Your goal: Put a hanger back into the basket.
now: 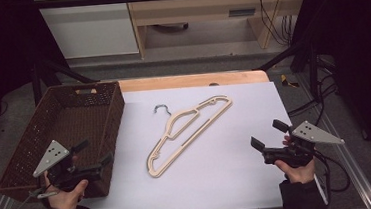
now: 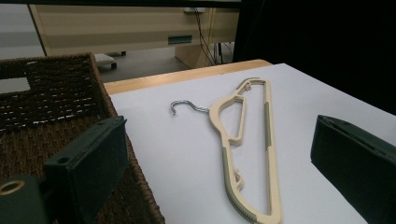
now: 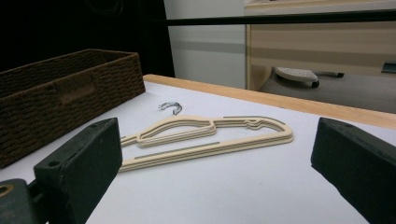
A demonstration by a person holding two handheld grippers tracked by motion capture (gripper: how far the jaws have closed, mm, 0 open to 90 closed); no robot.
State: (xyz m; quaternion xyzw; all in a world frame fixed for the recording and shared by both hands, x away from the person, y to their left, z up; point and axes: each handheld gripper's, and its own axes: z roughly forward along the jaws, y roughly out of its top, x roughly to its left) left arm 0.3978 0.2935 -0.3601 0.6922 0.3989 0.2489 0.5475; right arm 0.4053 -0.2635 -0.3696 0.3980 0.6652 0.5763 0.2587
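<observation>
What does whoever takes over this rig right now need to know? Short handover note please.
Left gripper: open, holding nothing, over the near right corner of the brown wicker basket.
Right gripper: open, holding nothing, over the near right part of the white sheet.
Hanger: beige, metal hook, lying flat mid-sheet between the two grippers, hook end toward the far side, touched by neither.
Done: nothing visible; the basket looks empty.
Left: probably grasp the hanger and move it, likely into the basket.
</observation>
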